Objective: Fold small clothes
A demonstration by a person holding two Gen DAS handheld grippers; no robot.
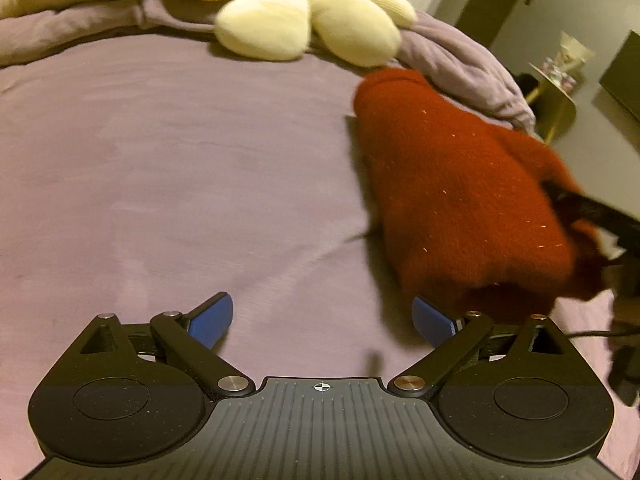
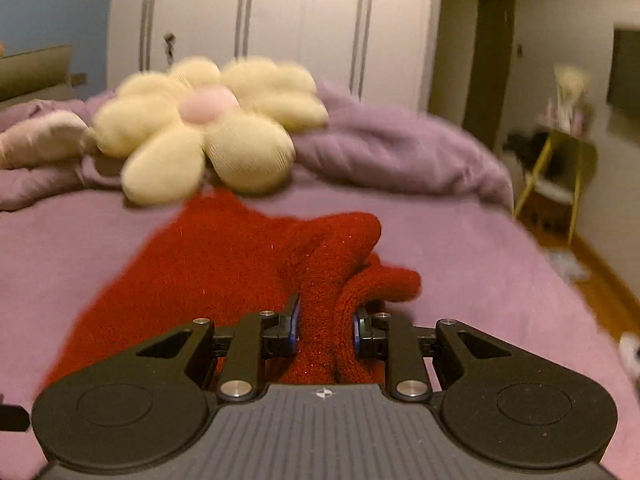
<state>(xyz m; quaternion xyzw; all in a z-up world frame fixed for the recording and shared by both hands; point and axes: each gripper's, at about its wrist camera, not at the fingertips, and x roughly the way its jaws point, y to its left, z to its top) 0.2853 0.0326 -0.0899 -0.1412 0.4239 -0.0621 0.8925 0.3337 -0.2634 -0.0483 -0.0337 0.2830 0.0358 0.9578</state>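
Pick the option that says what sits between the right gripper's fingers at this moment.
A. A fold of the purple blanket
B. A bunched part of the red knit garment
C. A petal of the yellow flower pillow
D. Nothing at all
B: in the right wrist view the right gripper has its blue pads pressed on a bunched fold of the red knit garment, while the flower pillow lies beyond it, untouched.

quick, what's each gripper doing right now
left gripper: open, holding nothing.
right gripper: shut on a bunch of the red garment.
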